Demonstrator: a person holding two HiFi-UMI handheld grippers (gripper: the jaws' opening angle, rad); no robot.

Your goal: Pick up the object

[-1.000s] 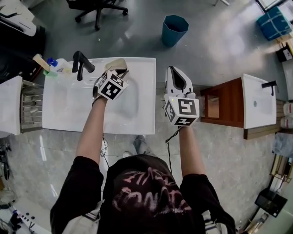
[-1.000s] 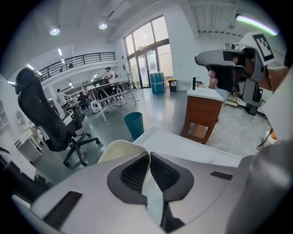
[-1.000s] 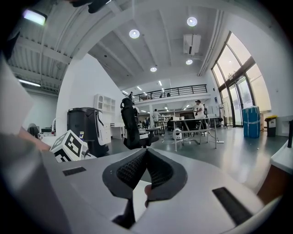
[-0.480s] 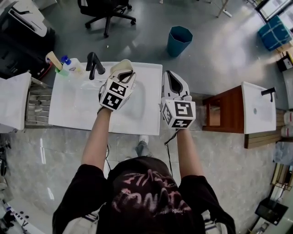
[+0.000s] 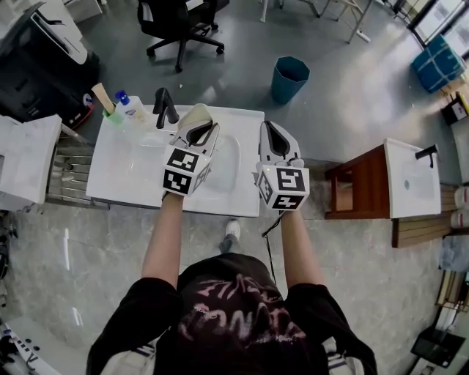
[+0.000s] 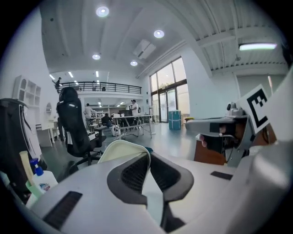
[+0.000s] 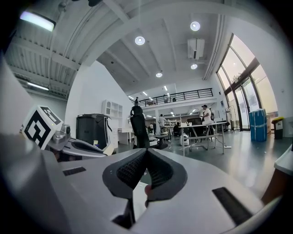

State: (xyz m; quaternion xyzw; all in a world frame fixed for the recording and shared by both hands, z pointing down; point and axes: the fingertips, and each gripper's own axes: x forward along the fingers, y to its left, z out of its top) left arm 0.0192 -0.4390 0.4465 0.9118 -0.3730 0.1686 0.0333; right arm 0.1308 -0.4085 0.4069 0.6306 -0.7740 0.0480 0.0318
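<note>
A cream-coloured, rounded flat object [image 5: 192,114] sticks out from the tip of my left gripper [image 5: 201,129], which is shut on it above the white sink [image 5: 124,172]. In the left gripper view the cream object [image 6: 120,150] shows pinched at the left of the gripper's [image 6: 149,156] closed tips. My right gripper [image 5: 272,133] hovers beside it over the sink's right edge. It is shut with nothing held, and in the right gripper view its [image 7: 145,153] pads meet.
A black faucet [image 5: 165,108], a soap bottle [image 5: 130,110] and a green cup with a brush [image 5: 107,104] stand at the sink's back left. A metal rack [image 5: 69,172] lies to the left. A wooden stand [image 5: 357,183] with a second basin [image 5: 414,179] is to the right. A blue bin [image 5: 290,79] and an office chair [image 5: 179,22] are beyond.
The head view has shifted, so the sink sits lower and further right in frame. The right gripper has drifted slightly left toward the sink edge. The left gripper still holds the cream object.
</note>
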